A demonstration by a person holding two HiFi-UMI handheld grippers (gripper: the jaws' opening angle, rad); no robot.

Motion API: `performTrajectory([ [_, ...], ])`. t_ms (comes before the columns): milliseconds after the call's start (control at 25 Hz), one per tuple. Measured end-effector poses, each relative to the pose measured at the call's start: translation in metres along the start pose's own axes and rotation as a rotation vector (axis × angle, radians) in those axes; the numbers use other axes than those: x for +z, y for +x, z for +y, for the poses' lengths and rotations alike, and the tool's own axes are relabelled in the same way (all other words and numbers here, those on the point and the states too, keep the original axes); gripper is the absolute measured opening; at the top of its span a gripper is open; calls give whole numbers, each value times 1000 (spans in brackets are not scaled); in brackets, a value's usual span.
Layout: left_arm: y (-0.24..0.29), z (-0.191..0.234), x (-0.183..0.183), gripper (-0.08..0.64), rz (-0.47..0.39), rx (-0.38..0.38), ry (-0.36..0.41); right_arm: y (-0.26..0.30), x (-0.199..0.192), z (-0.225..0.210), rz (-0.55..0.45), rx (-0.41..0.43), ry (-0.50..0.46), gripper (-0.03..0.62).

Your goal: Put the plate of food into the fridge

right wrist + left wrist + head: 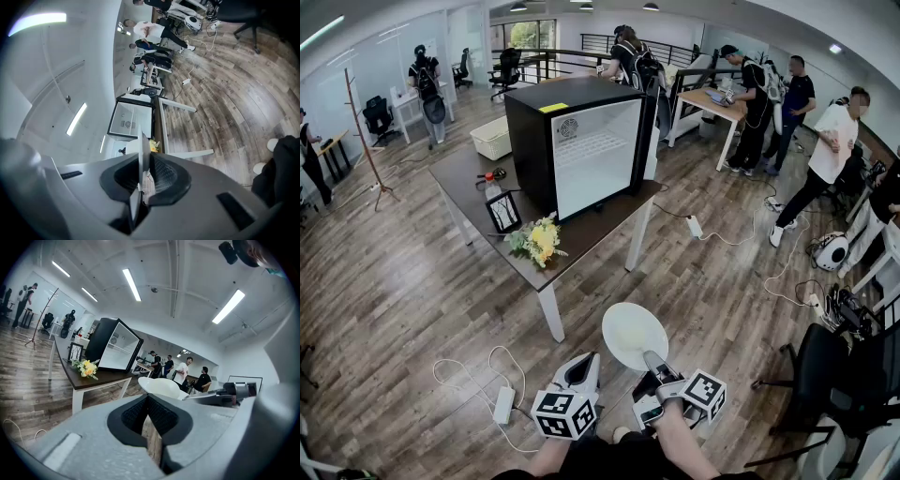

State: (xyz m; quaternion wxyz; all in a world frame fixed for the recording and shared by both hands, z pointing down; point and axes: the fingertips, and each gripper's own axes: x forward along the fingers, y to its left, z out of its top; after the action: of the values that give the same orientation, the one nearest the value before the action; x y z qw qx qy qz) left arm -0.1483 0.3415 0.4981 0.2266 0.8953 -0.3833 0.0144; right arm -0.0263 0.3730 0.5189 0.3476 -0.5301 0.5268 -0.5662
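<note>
In the head view a white plate (630,333) hangs above the wooden floor, and no food shows on it. My right gripper (653,359) is shut on its near rim; in the right gripper view the plate (140,150) stands edge-on between the pads. My left gripper (584,362) floats just left of the plate, shut and holding nothing. The left gripper view shows its pads meeting (148,401), with the plate (159,385) ahead. The black fridge (581,141) with a glass door stands on a dark table (459,173) further ahead, door closed. The fridge (112,345) also appears in both gripper views (133,119).
A yellow flower bunch (539,239) and a small picture frame (503,212) sit at the table's near corner. A white box (492,139) lies at its far end. Cables and a power strip (503,405) trail on the floor to my left. A black office chair (825,375) stands to my right, and several people stand behind.
</note>
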Motion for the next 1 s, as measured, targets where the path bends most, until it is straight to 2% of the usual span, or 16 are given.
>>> performTrajectory([
  [320,-3,5,-2,6,4,-29,8,8,-13,4,-1,16,-6,49],
  [640,13,11,-3,6,19,-25,-32,19,-4,2,6,4,16,49],
  [800,33,18,-7,6,32,1,-47,37,12,0,24,2,6,49],
  [1000,84,20,-1,6,41,32,-54,72,58,0,52,-4,-3,49],
])
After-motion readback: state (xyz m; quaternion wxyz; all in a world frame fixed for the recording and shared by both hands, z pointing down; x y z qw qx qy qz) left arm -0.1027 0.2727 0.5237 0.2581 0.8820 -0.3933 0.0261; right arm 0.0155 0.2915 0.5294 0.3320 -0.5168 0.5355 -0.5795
